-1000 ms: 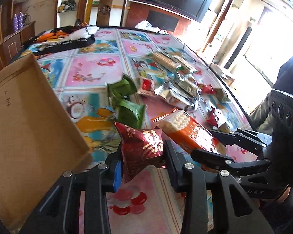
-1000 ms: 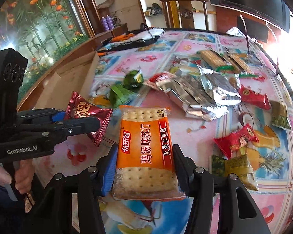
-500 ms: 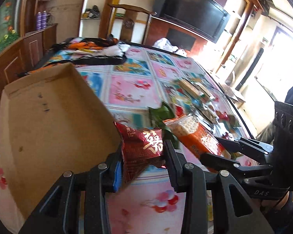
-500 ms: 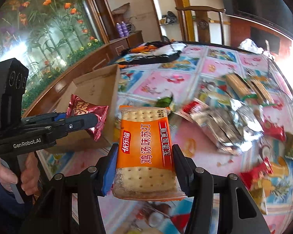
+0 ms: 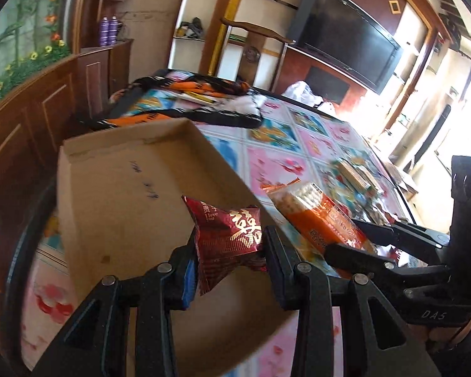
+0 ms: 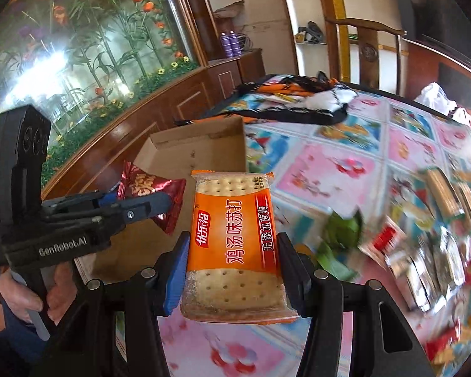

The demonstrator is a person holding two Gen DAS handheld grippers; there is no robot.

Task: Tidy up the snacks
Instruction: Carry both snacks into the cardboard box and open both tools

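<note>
The shallow brown cardboard box [image 5: 116,207] is the landmark here: an open tray of plain corrugated board with low folded walls and a few dark pen marks on its matte floor, sitting on the glossy table covering [image 5: 276,157] printed with pink and blue picture squares.

Above the box's near right corner, the left gripper [image 5: 227,260] has its two black jaws pinched on one dark red foil snack pouch [image 5: 227,235], a crinkled, pillow-shaped packet with gold characters and a serrated seal. In the right wrist view the same left gripper [image 6: 147,204] shows side-on over the box [image 6: 197,147], the red pouch [image 6: 150,188] jutting from its tips.

Just right of the box, outside its right wall, the right gripper [image 6: 232,270] clamps one flat rectangular cracker packet [image 6: 232,238]: an orange plastic wrapper with white Chinese lettering and clear ends that show pale, dotted biscuits. Its jaws press on the packet's two long sides, blue pads against the film. From the left wrist view this orange packet [image 5: 317,220] hangs beside the box's right edge, held by the right gripper [image 5: 354,242].

Farther right of the box lies a loose scatter of snacks [image 6: 436,235], blurred: green crumpled wrappers, silver foil sachets, long biscuit sleeves and small red packets; their number cannot be counted. Beyond the box's far wall lies one rumpled orange, black and white cloth [image 5: 191,103].
</note>
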